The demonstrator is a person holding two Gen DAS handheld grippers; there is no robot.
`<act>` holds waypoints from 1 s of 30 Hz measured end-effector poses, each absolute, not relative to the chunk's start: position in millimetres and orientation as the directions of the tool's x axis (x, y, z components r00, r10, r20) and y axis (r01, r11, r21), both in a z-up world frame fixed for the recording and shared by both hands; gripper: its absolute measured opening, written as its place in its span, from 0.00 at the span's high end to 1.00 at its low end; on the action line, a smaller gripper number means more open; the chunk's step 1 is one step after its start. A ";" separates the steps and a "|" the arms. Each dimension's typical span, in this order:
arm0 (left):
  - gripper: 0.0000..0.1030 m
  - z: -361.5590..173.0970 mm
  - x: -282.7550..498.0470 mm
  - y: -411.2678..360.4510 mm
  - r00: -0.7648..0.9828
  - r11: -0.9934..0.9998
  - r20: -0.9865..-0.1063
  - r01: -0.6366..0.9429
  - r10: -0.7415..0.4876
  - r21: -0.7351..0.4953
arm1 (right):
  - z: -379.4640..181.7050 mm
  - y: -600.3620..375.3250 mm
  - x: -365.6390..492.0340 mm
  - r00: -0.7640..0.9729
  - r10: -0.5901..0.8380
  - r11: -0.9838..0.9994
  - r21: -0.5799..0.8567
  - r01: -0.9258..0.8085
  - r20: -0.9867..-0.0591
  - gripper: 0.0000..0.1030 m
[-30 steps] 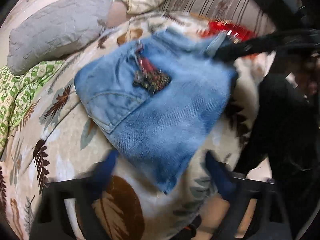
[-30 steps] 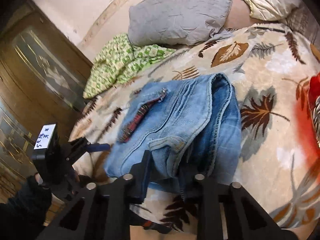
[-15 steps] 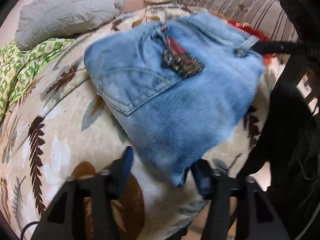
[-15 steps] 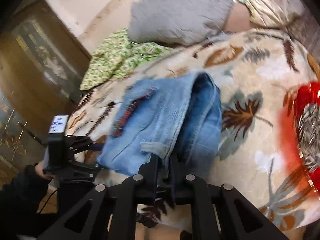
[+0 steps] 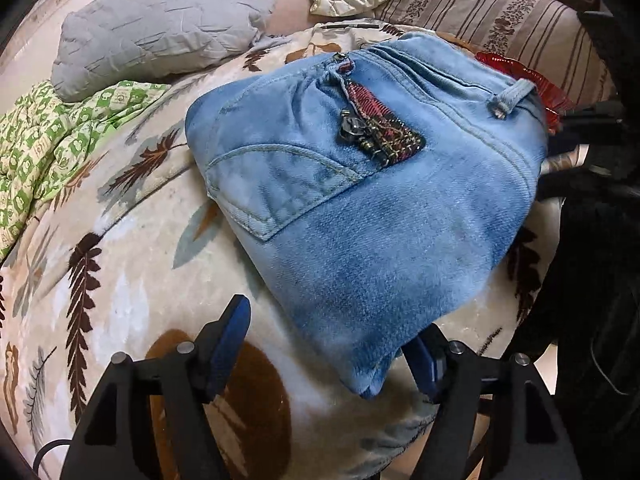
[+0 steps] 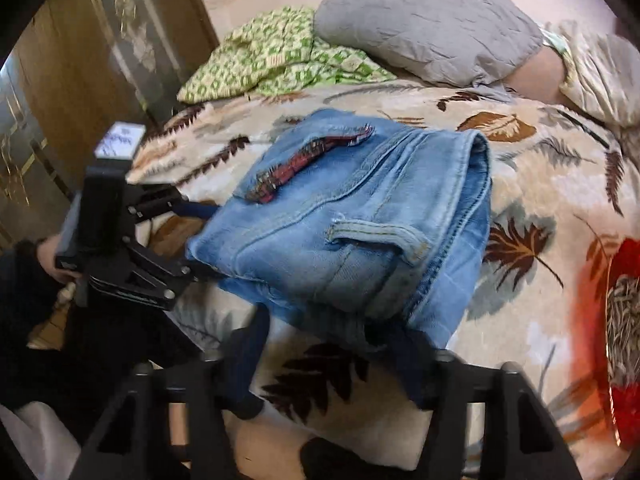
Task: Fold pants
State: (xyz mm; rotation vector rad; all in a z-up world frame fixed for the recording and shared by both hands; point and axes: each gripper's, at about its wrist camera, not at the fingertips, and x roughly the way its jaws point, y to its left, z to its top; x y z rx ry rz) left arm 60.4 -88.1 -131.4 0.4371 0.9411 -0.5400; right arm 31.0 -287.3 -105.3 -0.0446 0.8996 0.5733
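Folded light-blue jeans (image 5: 360,200) with a red plaid patch lie on the leaf-print blanket (image 5: 120,280). My left gripper (image 5: 326,354) is at their near corner. Its jaws are opening, and the blue pads (image 5: 228,340) stand wide on either side of the corner without pressing it. In the right wrist view the jeans (image 6: 360,220) show their waistband and a belt loop. My right gripper (image 6: 332,344) is at their near edge with its jaws opening. The denim hangs just beyond the fingertips, ungripped. The left gripper (image 6: 200,240) shows at the jeans' left corner.
A grey pillow (image 5: 160,28) and a green patterned cloth (image 5: 52,140) lie at the head of the bed. A red patterned item (image 6: 624,320) sits to the right of the jeans. A wooden wardrobe (image 6: 80,80) stands on the left. A person's dark sleeve (image 5: 592,280) is at the right.
The right gripper, shut on the jeans' edge half a second ago, has let go and rolled. The left gripper's jaws have spread wider. The jeans now rest flat on the blanket.
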 end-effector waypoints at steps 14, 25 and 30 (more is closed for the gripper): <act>0.65 -137.2 66.9 -84.4 0.399 0.783 -0.876 0.621 -0.271 0.040 | -119.5 -307.3 38.9 0.507 0.358 0.904 0.156 -0.398 -0.784 0.94; 0.12 -75.0 45.4 -46.2 0.500 0.830 -0.803 0.558 -0.323 0.013 | -72.4 -303.4 18.8 0.609 0.235 0.937 0.009 -0.350 -0.758 0.90; 0.00 -44.5 52.8 -30.4 0.608 0.907 -0.726 0.418 -0.322 -0.052 | -49.7 -303.1 19.1 0.659 0.191 0.953 -0.023 -0.301 -0.727 0.53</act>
